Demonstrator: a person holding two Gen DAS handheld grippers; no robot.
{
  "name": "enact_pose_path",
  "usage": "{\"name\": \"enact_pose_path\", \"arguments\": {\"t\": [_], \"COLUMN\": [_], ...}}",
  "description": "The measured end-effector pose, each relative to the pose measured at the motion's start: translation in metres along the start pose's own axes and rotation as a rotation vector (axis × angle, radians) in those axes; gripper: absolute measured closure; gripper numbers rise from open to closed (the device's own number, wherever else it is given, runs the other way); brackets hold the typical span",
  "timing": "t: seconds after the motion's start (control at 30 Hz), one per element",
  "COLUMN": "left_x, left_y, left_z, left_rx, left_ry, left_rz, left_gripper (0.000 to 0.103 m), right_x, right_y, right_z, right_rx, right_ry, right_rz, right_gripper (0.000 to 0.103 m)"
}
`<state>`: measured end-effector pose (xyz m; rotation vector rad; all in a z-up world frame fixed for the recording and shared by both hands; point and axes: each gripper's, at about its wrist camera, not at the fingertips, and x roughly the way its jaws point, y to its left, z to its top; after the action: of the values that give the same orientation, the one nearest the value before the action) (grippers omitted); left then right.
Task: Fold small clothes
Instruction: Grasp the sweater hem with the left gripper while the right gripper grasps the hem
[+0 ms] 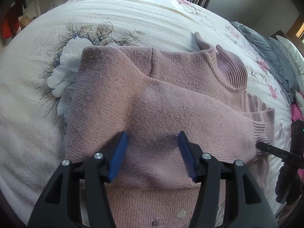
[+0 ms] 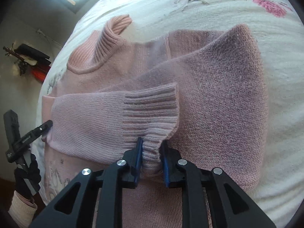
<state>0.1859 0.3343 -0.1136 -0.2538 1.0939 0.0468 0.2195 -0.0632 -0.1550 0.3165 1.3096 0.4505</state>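
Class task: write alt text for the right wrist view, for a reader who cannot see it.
The right hand-held gripper pinches the ribbed cuff of a pink knitted sweater, its sleeve folded across the body on a floral bedspread. The ribbed collar lies upper left.

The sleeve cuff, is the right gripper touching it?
Touching. The right wrist view shows the right gripper with both blue fingers pinched on the ribbed sleeve cuff of the pink sweater, knit bunched between them.

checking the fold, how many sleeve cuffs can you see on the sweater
1. The cuff lies across the sweater front, pinched in the right gripper; the left gripper is open above the body. The other sleeve's cuff may be hidden under the folds.
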Motion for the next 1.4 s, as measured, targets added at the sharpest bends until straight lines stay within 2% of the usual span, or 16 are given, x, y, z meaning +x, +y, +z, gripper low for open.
{"name": "enact_pose_path", "arguments": {"t": [0.07, 0.17, 0.23, 0.3, 0.43, 0.53, 0.6, 0.67, 0.73, 1.0, 1.07, 1.13, 1.17, 1.2, 1.3, 1.4], "left_x": [-0.002, -0.016, -0.021, -0.019, 0.006, 0.031, 0.046, 0.065, 0.084, 0.12, 0.121, 0.121, 0.121, 0.121, 0.119, 0.105], "left_y": [-0.001, -0.007, -0.017, -0.034, -0.07, -0.088, -0.098, -0.105, -0.104, -0.112, -0.115, -0.117, -0.118, -0.12, -0.123, -0.114], "left_z": [0.002, 0.016, 0.031, 0.055, 0.107, 0.14, 0.155, 0.168, 0.176, 0.196, 0.198, 0.199, 0.198, 0.197, 0.195, 0.196], "left_rx": [0.005, -0.013, 0.013, 0.056, 0.103, 0.101, 0.11, 0.114, 0.102, 0.091, 0.1, 0.108, 0.115, 0.126, 0.142, 0.087], "left_ry": [0.008, -0.014, -0.043, -0.058, -0.061, -0.021, 0.003, 0.038, 0.076, 0.13, 0.129, 0.136, 0.139, 0.139, 0.129, 0.095], "left_rz": [-0.005, -0.09, -0.108, -0.121, -0.148, -0.191, -0.199, -0.183, -0.157, -0.18, -0.185, -0.197, -0.202, -0.201, -0.193, -0.249], "left_gripper": [0.048, 0.048, 0.047, 0.047, 0.047, 0.047, 0.047, 0.046, 0.047, 0.047, 0.048, 0.051, 0.057, 0.07, 0.095, 0.094], "right_x": [-0.008, -0.033, -0.046, -0.048, -0.028, -0.008, 0.009, 0.029, 0.044, 0.075, 0.08, 0.083, 0.083, 0.082, 0.074, 0.053], "right_y": [-0.001, 0.005, 0.007, 0.015, 0.041, 0.052, 0.059, 0.064, 0.067, 0.064, 0.063, 0.064, 0.065, 0.067, 0.077, 0.079], "right_z": [0.001, 0.011, 0.027, 0.053, 0.111, 0.147, 0.17, 0.188, 0.198, 0.227, 0.228, 0.227, 0.225, 0.224, 0.219, 0.217], "right_rx": [0.002, -0.039, -0.046, -0.059, -0.114, -0.089, -0.085, -0.086, -0.087, -0.017, -0.015, -0.022, -0.03, -0.036, -0.072, -0.084], "right_ry": [0.0, -0.071, -0.109, -0.105, -0.086, -0.058, -0.034, 0.001, 0.03, 0.061, 0.074, 0.073, 0.067, 0.063, 0.027, -0.022], "right_rz": [0.001, -0.053, -0.02, 0.041, 0.092, 0.169, 0.184, 0.162, 0.143, 0.163, 0.167, 0.166, 0.169, 0.175, 0.191, 0.241], "right_gripper": [0.079, 0.072, 0.064, 0.051, 0.05, 0.044, 0.041, 0.041, 0.041, 0.041, 0.043, 0.051, 0.062, 0.071, 0.085, 0.089]}}
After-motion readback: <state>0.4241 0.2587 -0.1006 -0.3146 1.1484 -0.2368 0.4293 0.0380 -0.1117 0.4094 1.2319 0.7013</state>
